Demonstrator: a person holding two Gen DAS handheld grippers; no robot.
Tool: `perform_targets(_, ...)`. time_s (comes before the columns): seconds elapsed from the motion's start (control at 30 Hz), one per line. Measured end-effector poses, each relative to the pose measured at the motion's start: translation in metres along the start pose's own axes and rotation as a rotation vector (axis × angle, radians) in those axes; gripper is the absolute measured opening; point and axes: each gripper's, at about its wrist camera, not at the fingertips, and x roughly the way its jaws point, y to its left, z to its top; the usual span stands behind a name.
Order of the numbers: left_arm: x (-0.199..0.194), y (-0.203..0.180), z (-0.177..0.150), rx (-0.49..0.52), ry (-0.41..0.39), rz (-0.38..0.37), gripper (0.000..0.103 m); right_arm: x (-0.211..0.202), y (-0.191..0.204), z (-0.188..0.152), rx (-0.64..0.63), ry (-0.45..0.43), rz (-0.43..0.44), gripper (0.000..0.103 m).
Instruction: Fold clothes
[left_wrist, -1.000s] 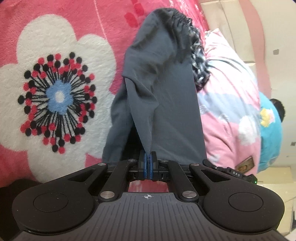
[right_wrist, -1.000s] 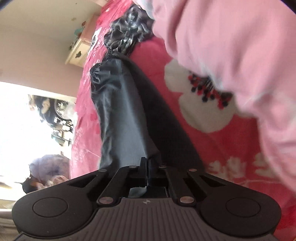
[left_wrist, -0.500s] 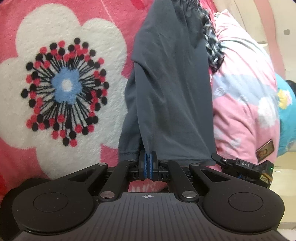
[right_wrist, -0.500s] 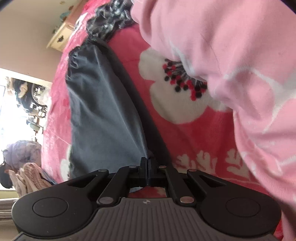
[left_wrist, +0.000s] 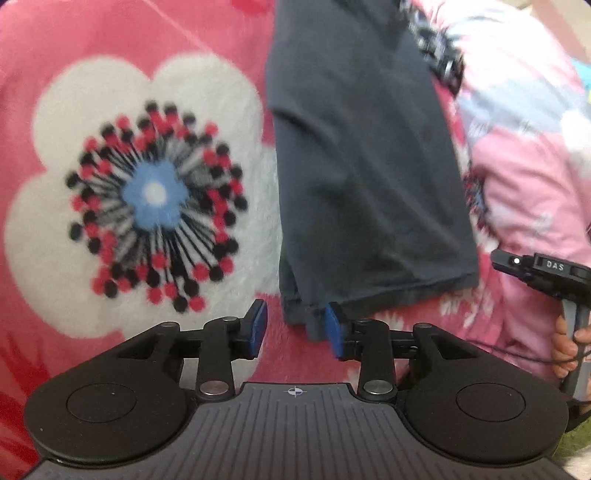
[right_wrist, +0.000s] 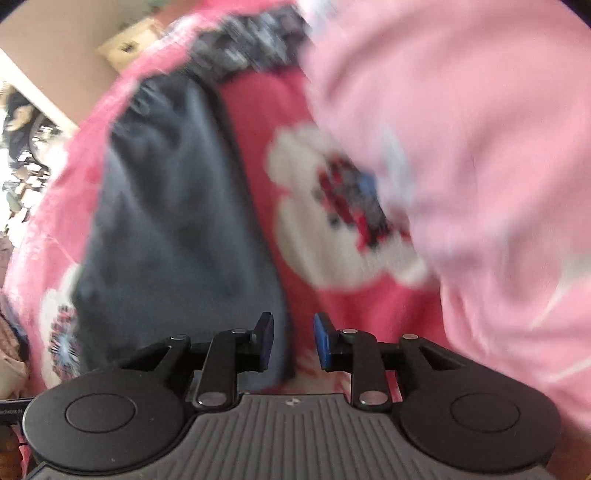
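Trousers (left_wrist: 365, 166) between half-open jaws, released.

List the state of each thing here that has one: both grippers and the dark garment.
left gripper: open, jaws just opened; hem corner between its fingers, unpinched.
right gripper: open, jaws just opened; hem edge beside its fingers, not clamped.
dark garment: released, lying long and narrow on the flowered blanket.

Matt dark cloth garment (left_wrist: 369, 177), seemingly fleecy blanket (left_wrist: 74, 55)
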Motion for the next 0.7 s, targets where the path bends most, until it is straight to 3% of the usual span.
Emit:
perform_targets(0.1,0.004,0.003,0.008,-0.034,-0.066,-0.023,0.054,-0.003,0.03,0.017,-0.045,-0.052,0.106,0.03)
perform_targets(0.2,0.025,0.002,0.014,-0.04,-0.096,-0.012,0.055,0.012,0.082,0.035,-0.144,-0.052,0.169,0.032)
perform_targets(0.3,0.043,0.003,0.013,-0.032,-0.111,0.02,0.051,0.038,0.138,0.048,-0.266,-0.012,0.235,0.034)
perform_targets(0.4,0.041,0.007,0.009,-0.058,-0.144,-0.005,0.042,0.071,0.192,0.046,-0.39,0.023,0.25,0.035)
perform_targets(0.5,0.04,0.017,0.007,-0.115,-0.159,-0.045,0.025,0.1,0.241,0.04,-0.514,0.076,0.275,0.035)
perform_targets(0.57,0.042,0.023,0.006,-0.151,-0.157,-0.064,0.016,0.12,0.263,0.033,-0.599,0.115,0.26,0.034)
perform_targets(0.67,0.046,0.026,0.007,-0.162,-0.147,-0.069,0.011,0.158,0.274,0.033,-0.641,0.152,0.196,0.033)
perform_targets(0.7,0.047,0.026,0.006,-0.158,-0.138,-0.073,0.01,0.167,0.272,0.04,-0.629,0.137,0.185,0.028)
